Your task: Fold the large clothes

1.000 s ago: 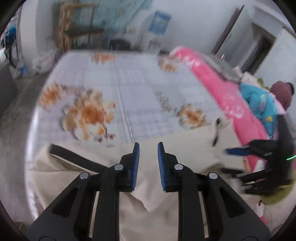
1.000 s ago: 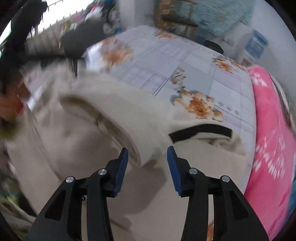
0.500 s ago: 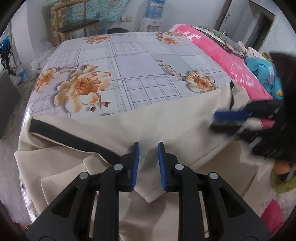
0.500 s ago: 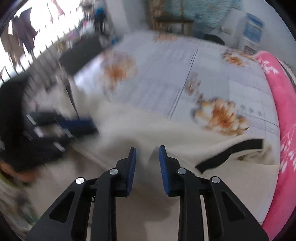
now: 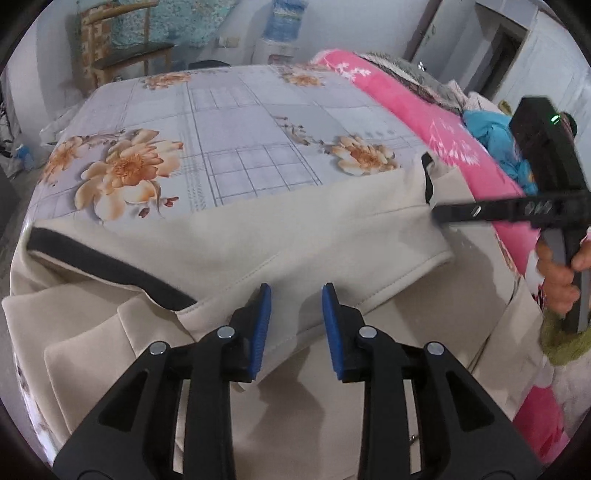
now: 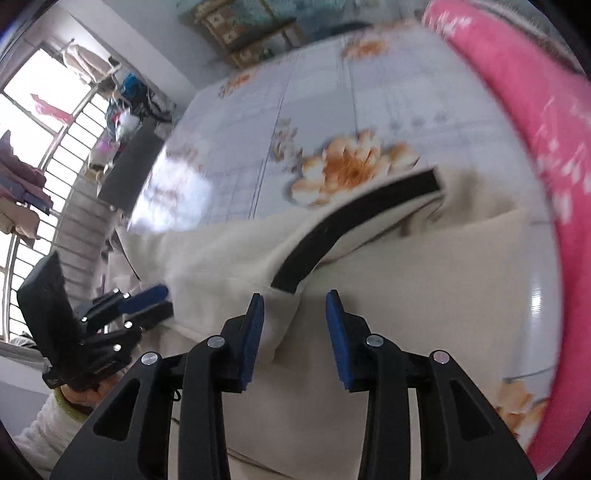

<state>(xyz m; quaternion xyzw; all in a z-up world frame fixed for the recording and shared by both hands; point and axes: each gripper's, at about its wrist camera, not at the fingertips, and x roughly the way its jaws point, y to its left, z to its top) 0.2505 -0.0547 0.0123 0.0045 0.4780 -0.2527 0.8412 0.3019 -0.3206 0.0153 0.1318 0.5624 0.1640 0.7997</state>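
Beige fabric garment with black trim bands (image 5: 332, 225) is spread across the near end of a floral-printed grey bedsheet (image 5: 236, 122), its folded flap running left to right. A pink blanket (image 5: 424, 114) borders the bed's right side, with a wooden chair (image 5: 122, 55) at the far left. The cloth looks thick and creased. Both the left gripper (image 5: 295, 325) and the right gripper (image 6: 295, 332) are held with jaws apart above the cloth, gripping nothing.

Floral bedsheet (image 5: 236, 147), pink blanket (image 5: 424, 122), wooden chair (image 5: 122, 55), water dispenser (image 5: 284, 29)
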